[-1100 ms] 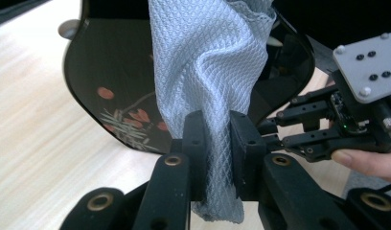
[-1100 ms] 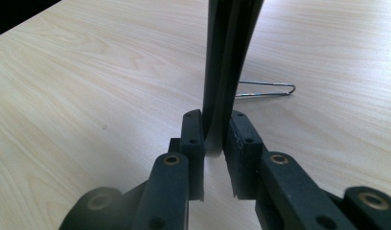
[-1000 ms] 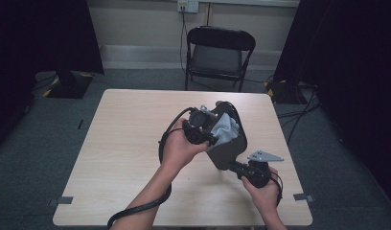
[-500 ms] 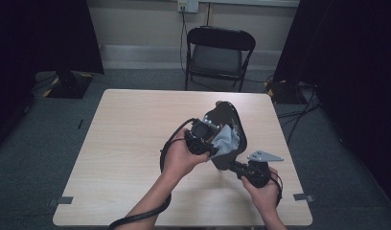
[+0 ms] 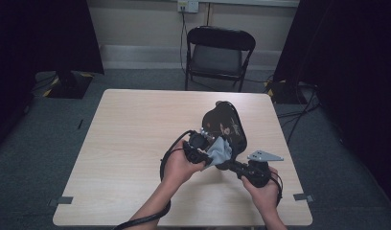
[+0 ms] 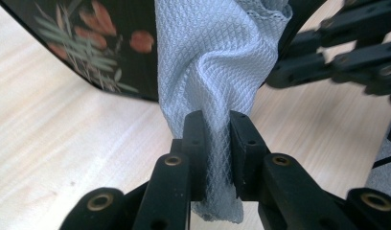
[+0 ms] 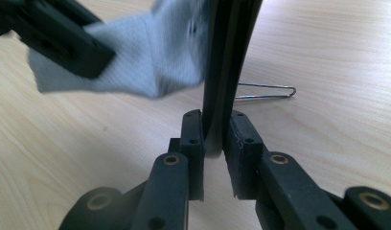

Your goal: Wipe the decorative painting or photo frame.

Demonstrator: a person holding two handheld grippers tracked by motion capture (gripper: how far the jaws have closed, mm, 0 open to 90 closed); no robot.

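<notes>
Dark curtains flank a pale wall with a folding chair (image 5: 220,52) set behind the light wooden table (image 5: 126,143), and the work goes on over the table's near right part. The right gripper (image 7: 213,139) has its jaws closed tight on the lower edge of a black plate (image 5: 225,125) painted with orange flowers and green leaves, holding it up on edge above the tabletop; in the right gripper view the thin rim runs straight up from between the jaws. The left gripper (image 6: 216,148) is clamped on a bunched fold of pale grey cloth (image 6: 217,62), whose free part lies against the plate's decorated face. The plate looks rigid and glossy, so it is probably slippery and, if ceramic or lacquer, liable to chip if it drops; gripped at one edge only, its weight hangs well out from the jaws and could pivot, so a deep bite on the rim seems wise. The cloth is a soft, light woven mesh that drapes and crumples freely; pinching a gathered wad, as here, gives a firmer pad than a single layer. A thin wire clip (image 7: 265,91) lies on the table beyond the plate.
</notes>
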